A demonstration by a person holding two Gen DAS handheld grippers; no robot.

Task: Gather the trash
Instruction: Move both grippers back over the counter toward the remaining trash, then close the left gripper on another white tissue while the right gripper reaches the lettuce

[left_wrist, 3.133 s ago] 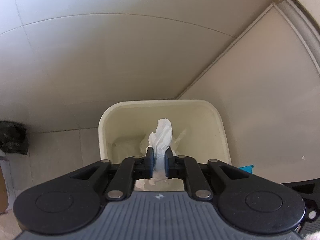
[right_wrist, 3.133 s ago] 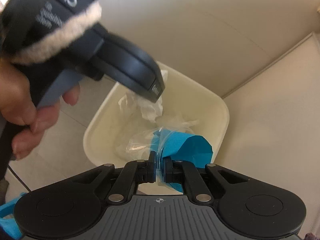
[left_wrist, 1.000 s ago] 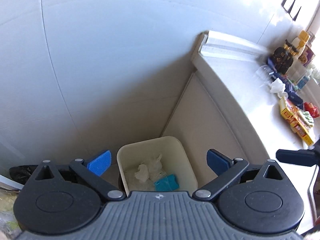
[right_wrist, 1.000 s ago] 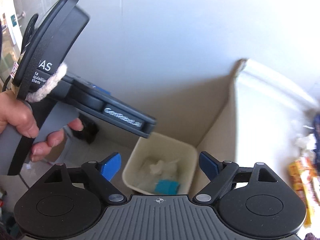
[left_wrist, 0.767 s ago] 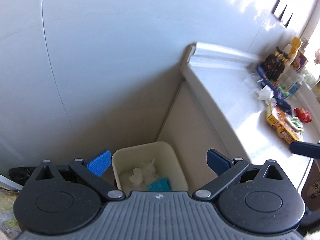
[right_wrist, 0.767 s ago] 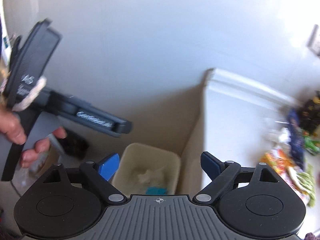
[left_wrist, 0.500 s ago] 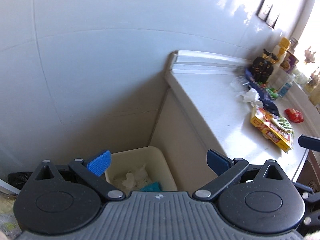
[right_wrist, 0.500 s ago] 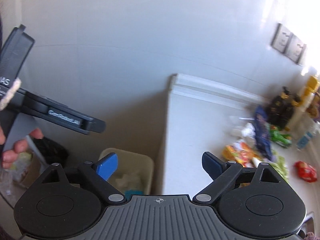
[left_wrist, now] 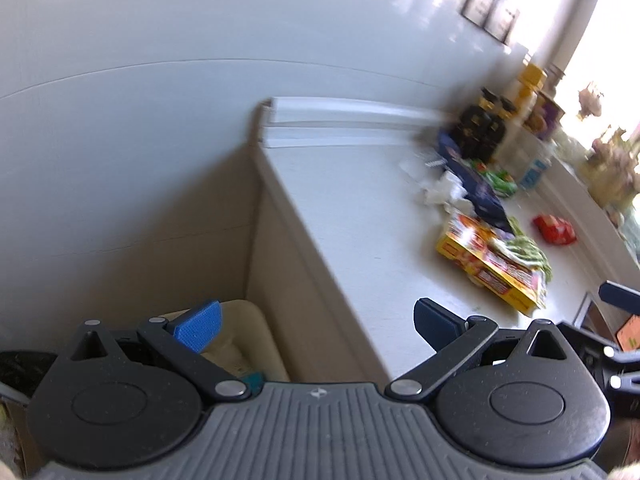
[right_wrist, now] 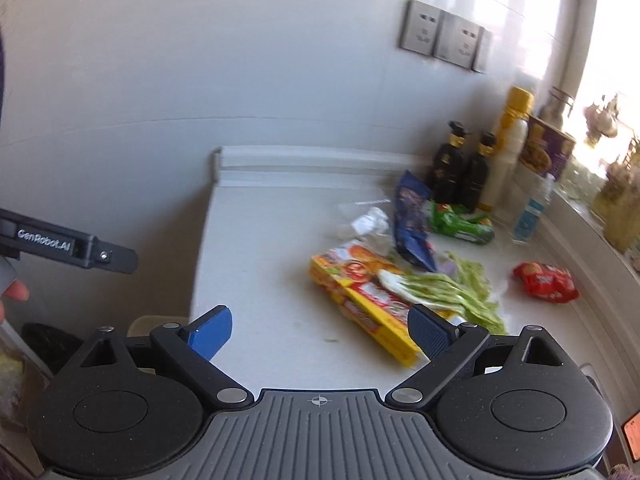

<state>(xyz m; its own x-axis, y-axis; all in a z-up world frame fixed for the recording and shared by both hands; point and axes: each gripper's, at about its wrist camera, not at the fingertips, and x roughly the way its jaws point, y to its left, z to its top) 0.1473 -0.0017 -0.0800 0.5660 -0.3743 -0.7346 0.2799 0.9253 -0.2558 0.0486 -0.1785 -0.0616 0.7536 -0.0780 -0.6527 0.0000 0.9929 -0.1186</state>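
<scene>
Both grippers are open and empty. My left gripper (left_wrist: 316, 326) hangs over the counter's left end, above the cream trash bin (left_wrist: 256, 328) on the floor. My right gripper (right_wrist: 320, 334) is over the white counter (right_wrist: 264, 280). On the counter lie a crumpled white tissue (right_wrist: 370, 220), a yellow box (right_wrist: 360, 292), a dark blue wrapper (right_wrist: 412, 224), a green packet (right_wrist: 460, 224), a red packet (right_wrist: 544, 278) and green vegetable scraps (right_wrist: 448, 286). The left view also shows the tissue (left_wrist: 444, 192), box (left_wrist: 488, 264) and red packet (left_wrist: 554, 230).
Two dark bottles (right_wrist: 464, 168), a yellow-capped bottle (right_wrist: 508, 140), a purple box (right_wrist: 548, 152) and a small clear bottle (right_wrist: 530, 212) stand at the counter's back right. Wall sockets (right_wrist: 444, 40) are above. A black bag (right_wrist: 44, 340) lies on the floor left.
Both grippers let go of the tissue and the blue trash into the bin, opened, rose and swung right from the bin toward the counter.
</scene>
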